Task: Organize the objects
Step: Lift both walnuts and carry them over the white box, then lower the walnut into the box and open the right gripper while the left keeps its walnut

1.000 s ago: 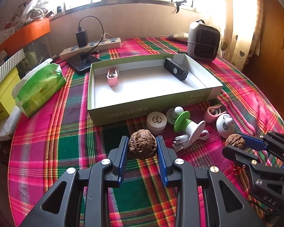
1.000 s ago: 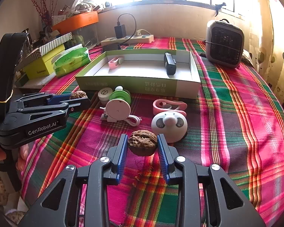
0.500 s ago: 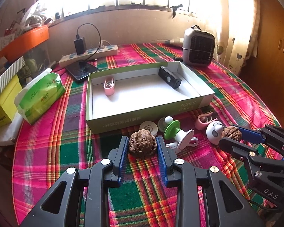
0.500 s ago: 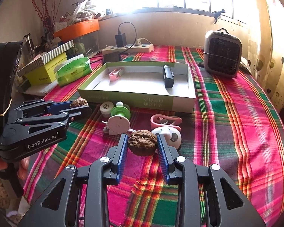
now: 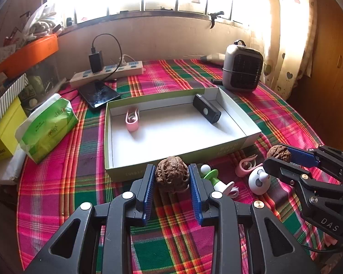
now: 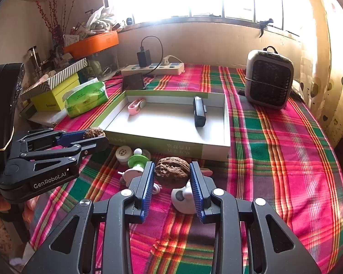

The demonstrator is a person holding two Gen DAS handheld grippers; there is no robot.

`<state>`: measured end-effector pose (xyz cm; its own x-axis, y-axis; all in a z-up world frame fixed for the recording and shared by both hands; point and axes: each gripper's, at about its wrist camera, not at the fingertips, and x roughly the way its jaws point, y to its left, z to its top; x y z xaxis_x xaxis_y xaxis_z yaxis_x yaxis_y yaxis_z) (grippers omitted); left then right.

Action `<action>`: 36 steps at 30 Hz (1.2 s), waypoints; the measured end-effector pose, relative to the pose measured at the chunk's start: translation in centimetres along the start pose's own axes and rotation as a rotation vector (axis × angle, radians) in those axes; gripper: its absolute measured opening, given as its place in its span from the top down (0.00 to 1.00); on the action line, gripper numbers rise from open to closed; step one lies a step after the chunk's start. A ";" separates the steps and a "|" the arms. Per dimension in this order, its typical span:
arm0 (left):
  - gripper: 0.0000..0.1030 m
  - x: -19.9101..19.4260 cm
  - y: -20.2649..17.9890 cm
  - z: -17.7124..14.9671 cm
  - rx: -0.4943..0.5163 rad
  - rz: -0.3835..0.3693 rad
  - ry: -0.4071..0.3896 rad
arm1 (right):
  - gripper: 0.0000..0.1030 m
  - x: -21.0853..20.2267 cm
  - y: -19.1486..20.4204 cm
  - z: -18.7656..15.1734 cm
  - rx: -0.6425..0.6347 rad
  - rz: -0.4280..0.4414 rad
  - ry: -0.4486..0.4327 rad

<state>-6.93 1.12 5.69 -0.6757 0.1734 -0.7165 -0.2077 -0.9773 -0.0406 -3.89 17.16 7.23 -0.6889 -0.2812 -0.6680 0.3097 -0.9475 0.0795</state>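
- Above the plaid-covered counter, the left gripper has its blue fingers clamped on a walnut, lifted clear of the cloth, just in front of the near wall of the green box.
- To its right, the right gripper pinches a second walnut the same way, narrowly parted, above a white round toy.
- Inside the box lie a pink clip and a black device, well apart.
- On the cloth near the box: a green-and-white gadget and another pink clip.
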 end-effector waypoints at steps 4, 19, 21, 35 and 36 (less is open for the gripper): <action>0.74 0.5 0.0 0.8 0.010 0.000 -0.001 | 0.68 0.6 -0.4 1.0 0.001 0.005 0.002; 0.74 4.1 1.5 4.1 -0.011 -0.031 0.024 | 0.68 4.7 -1.0 5.2 -0.058 -0.001 0.042; 0.74 4.7 1.7 4.6 -0.020 -0.036 0.029 | 0.68 5.3 -1.2 5.8 -0.068 -0.003 0.044; 0.74 8.6 2.9 7.0 -0.013 -0.037 0.063 | 0.68 10.3 -1.6 9.0 -0.096 0.006 0.103; 0.74 8.9 3.0 7.1 -0.016 -0.036 0.069 | 0.68 10.6 -1.7 9.2 -0.098 0.006 0.106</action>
<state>-18.56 0.62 4.10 -0.6180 0.1999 -0.7603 -0.2188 -0.9727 -0.0779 -17.73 14.36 6.83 -0.6154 -0.2645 -0.7425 0.3798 -0.9250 0.0148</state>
